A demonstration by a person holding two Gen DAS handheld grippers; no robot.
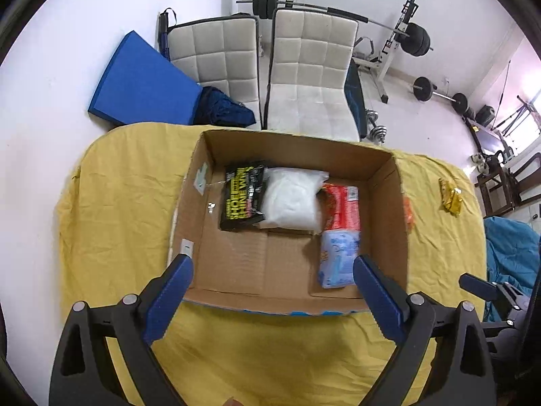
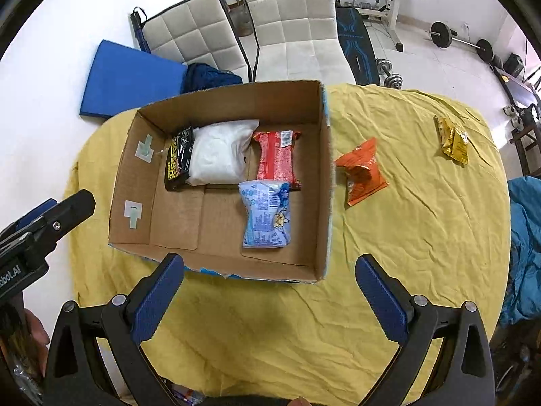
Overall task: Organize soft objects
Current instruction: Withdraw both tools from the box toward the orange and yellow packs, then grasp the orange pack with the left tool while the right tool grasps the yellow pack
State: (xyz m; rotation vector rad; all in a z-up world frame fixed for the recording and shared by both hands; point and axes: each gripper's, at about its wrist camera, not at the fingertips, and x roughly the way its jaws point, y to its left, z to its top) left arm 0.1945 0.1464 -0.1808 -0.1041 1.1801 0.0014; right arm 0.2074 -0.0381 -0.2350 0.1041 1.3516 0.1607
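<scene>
So we've got an open box (image 2: 324, 182) on the yellow surface (image 2: 422, 237), with bare floor in its near-left half. Packs inside: black (image 2: 177, 162), white (image 2: 219, 155), red (image 2: 279, 159) along the far wall, blue (image 2: 265, 215) nearer. Left gripper (image 1: 274, 270) and right gripper (image 2: 270, 270) both point steeply down, jaws wide, holding nothing. Only the right view fully shows the orange pack (image 2: 363, 172) just right of the box; the yellow pack (image 2: 453, 140) sits far right.

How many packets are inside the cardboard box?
4. A black packet, a white bag and a red packet sit in a row along the far side; a light blue packet lies nearer, in front of the red one. Something may hide underneath.
</scene>
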